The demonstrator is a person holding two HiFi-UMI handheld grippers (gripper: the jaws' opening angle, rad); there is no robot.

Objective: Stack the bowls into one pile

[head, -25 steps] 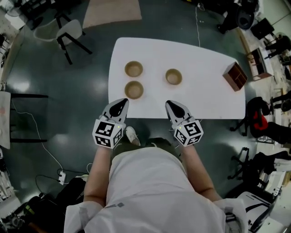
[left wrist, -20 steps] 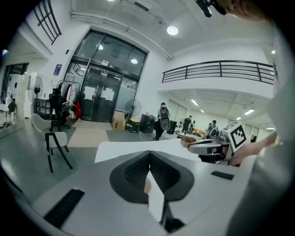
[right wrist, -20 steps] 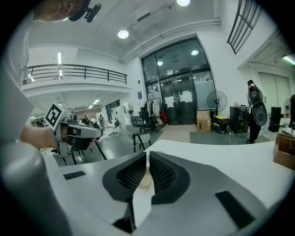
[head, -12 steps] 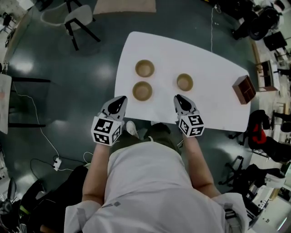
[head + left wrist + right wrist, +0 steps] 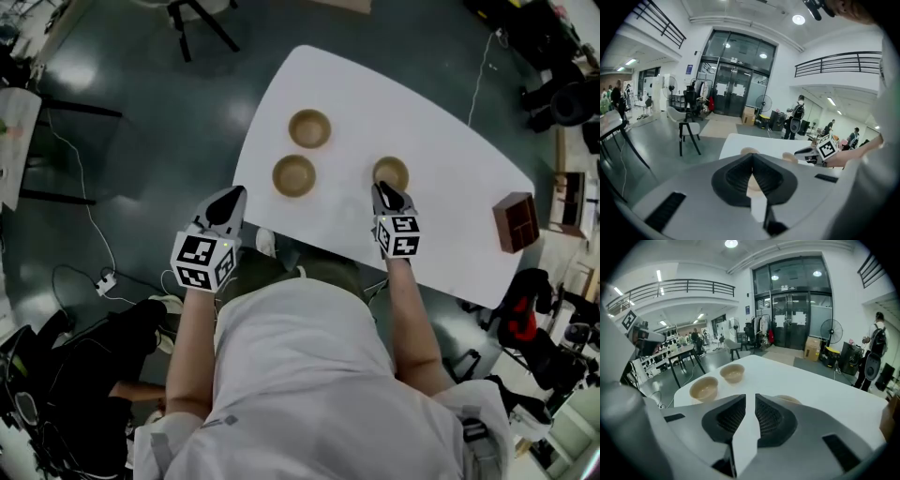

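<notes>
Stacking not begun: no bowl sits in another, so all three remain to be gathered. Grippers, two. Left gripper [image 5: 232, 194]: off the near left corner of the table [image 5: 441, 150], jaws together, empty. Right gripper [image 5: 382, 187]: over the near edge, jaws just opening to a narrow gap, nothing between them, tips at the right bowl [image 5: 392, 171]. Bowls, three, upright, apart: right bowl, left bowl [image 5: 294, 175], third bowl [image 5: 310, 128] beyond it by the left edge. Box [image 5: 518, 222], one, right edge.

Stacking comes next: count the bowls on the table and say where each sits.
3. On the white table, the far bowl and the near bowl sit close together at its left end; the third bowl stands alone to their right. None looks hidden.
</notes>
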